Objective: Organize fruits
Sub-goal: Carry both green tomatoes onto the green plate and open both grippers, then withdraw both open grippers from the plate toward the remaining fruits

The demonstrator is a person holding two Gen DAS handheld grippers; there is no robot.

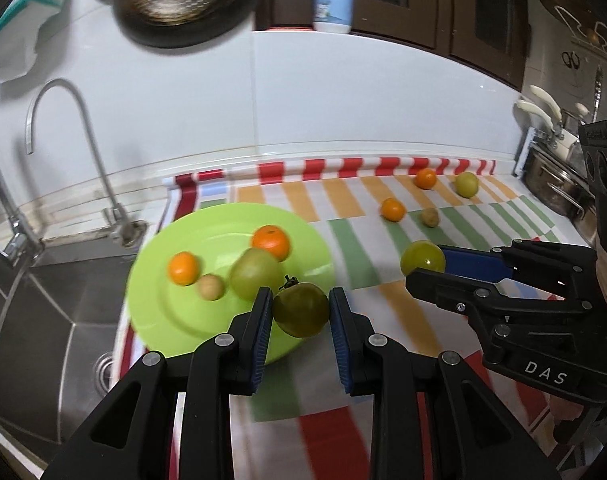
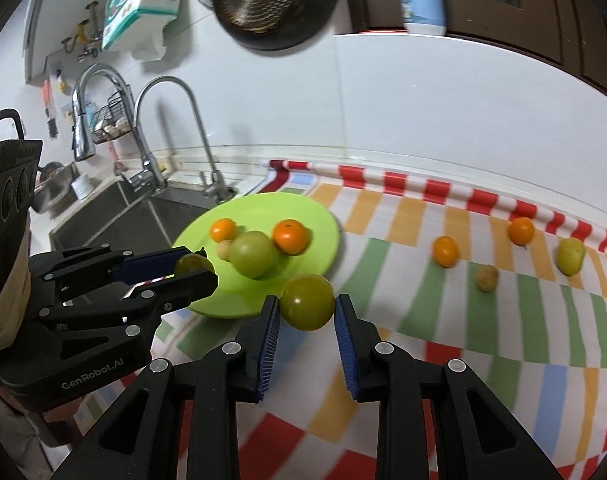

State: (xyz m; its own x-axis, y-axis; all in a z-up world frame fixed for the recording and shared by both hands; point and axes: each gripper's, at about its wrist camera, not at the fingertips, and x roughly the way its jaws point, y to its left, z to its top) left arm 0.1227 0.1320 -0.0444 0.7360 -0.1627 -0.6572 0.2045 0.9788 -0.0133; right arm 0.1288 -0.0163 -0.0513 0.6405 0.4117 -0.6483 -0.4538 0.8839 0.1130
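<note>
Kitchen tiles and a steel sink point(image 1: 35, 312) frame a desk under a striped cloth point(image 1: 343, 432), with a green plate point(image 1: 171, 320) at the cloth's sink end.

On the plate lie two oranges point(image 1: 271, 242), one large green fruit point(image 1: 253, 274) and a small tan fruit point(image 1: 210, 287). The left hand-held gripper point(image 1: 301, 312) is clenched on a dark green fruit point(image 1: 301, 310) with a stem, held over the plate's near rim. The right hand-held gripper point(image 2: 307, 310) grasps a lighter green fruit point(image 2: 307, 302), held above the cloth just beside the plate.

I judge the sorting to be about half done: four fruits are on the plate, two are in hand, and both look close to being set down. Four remain loose on the cloth, well apart from the plate: an orange point(image 1: 393, 209) with a small tan fruit point(image 1: 429, 217) near it, and, by the back wall, another orange point(image 1: 425, 178) and a yellow-green fruit point(image 1: 466, 184).

Both views are smeared by motion blur, so the kinds of the green and tan fruits are hard to tell. Whether either held fruit touches the plate or cloth cannot be told. The small tan fruit on the plate is half hidden behind the large green one in the right view. A pan and a bottle above are cut off by the frame.
</note>
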